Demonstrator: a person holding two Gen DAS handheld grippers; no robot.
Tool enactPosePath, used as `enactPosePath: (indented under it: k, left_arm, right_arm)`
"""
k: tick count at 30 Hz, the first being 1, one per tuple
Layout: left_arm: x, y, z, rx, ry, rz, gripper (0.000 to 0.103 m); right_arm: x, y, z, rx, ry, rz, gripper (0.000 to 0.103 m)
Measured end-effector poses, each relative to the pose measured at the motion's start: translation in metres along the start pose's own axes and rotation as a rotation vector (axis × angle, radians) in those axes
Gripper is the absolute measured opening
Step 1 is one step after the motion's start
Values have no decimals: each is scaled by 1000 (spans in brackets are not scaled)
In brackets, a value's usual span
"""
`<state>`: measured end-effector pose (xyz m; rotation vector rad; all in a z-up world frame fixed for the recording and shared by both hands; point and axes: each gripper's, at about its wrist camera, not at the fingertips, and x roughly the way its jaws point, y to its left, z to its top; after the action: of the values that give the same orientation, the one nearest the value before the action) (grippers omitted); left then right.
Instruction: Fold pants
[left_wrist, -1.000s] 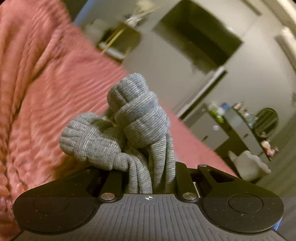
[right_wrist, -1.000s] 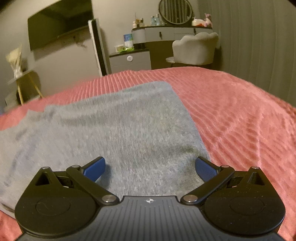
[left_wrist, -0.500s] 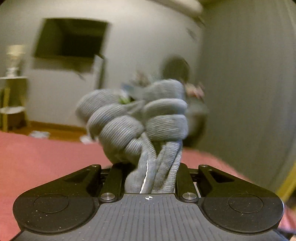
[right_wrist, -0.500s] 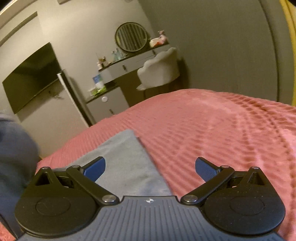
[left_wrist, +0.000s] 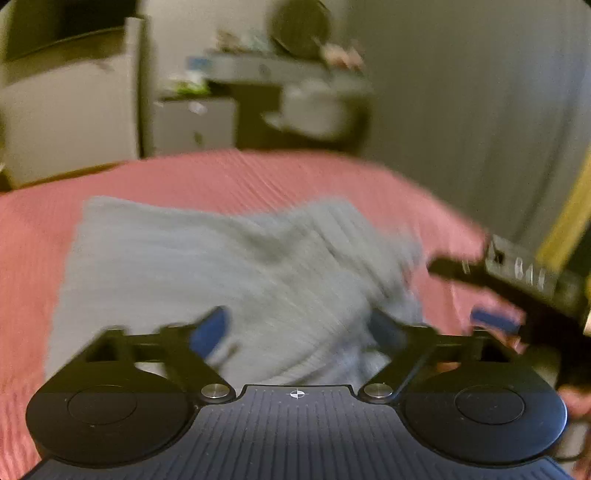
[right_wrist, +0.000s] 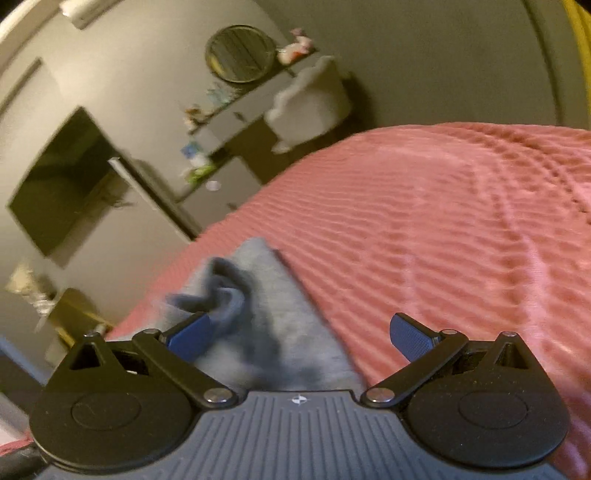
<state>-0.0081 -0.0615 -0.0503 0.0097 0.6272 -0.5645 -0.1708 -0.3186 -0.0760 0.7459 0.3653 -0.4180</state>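
Grey ribbed pants (left_wrist: 229, 273) lie folded on a pink bedspread (left_wrist: 258, 177), seen blurred in the left wrist view. My left gripper (left_wrist: 295, 332) is open and empty just above their near edge. My right gripper (right_wrist: 299, 336) is open and empty; its blue fingertips (left_wrist: 495, 321) also show at the right of the left wrist view, beside the pants. In the right wrist view the pants (right_wrist: 269, 317) lie at lower left with a bunched part (right_wrist: 218, 291) near my left finger.
The pink bedspread (right_wrist: 443, 229) stretches away to the right. Beyond the bed stand a dresser with a round mirror (right_wrist: 240, 55), a pale chair (right_wrist: 314, 99), a wall television (right_wrist: 62, 184) and a white cabinet (left_wrist: 66, 110).
My left gripper has opened and let go of the bunched grey fabric, which now lies on the folded pants. Both grippers have swung, and the right one has tilted.
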Motion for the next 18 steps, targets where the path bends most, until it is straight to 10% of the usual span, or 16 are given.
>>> enactPosePath:
  k: [5,18]
  left_arm:
    - [-40,56,-1,-230,-96,98,98]
    - [-41,126,-32,-487,6,377,98]
  right_arm:
    - [-1,13,-3,30,71,149,103]
    - [50,40,-17,52,249,67,93]
